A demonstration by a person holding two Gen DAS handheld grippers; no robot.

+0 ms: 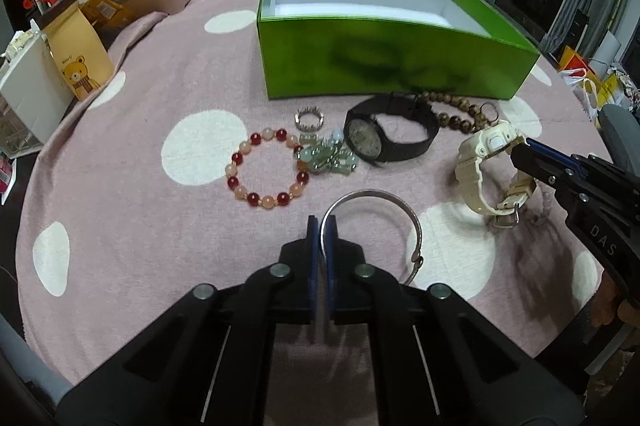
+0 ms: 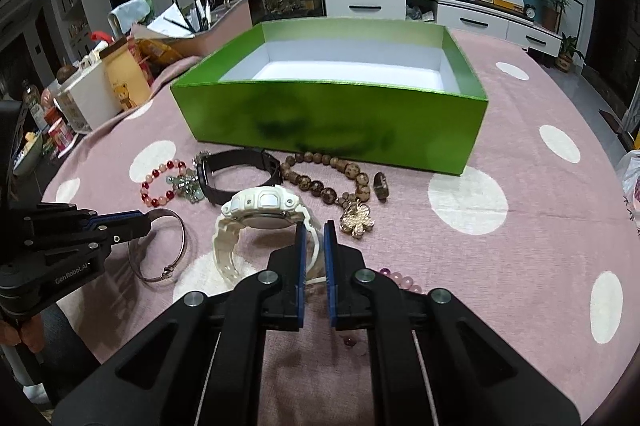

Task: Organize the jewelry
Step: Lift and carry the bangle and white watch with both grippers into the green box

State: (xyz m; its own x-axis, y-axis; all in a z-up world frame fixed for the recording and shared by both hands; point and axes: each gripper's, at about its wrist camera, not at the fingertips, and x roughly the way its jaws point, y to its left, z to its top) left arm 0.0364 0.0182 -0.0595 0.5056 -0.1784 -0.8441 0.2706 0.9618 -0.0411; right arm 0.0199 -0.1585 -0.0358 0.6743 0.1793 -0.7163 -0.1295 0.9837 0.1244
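Observation:
My left gripper [image 1: 321,226] is shut on the rim of a silver bangle [image 1: 400,210], seen also in the right wrist view [image 2: 182,226]. My right gripper [image 2: 315,231] is shut on the strap of a white watch [image 2: 260,210], also in the left wrist view [image 1: 486,162]. An open green box [image 1: 380,62] [image 2: 332,118] with a white inside stands behind. In front of it lie a red and pink bead bracelet [image 1: 266,166], a silver ring [image 1: 309,118], a green bead cluster [image 1: 328,158], a black watch [image 1: 388,134], a brown bead bracelet [image 2: 328,178] and a gold flower brooch [image 2: 356,218].
The table has a pink cloth with white dots [image 1: 160,226]. A bear-printed paper bag [image 1: 76,54] and white boxes stand at the left edge. A pink bead string [image 2: 402,280] lies by my right gripper. A dark ring [image 2: 381,186] lies right of the brown beads.

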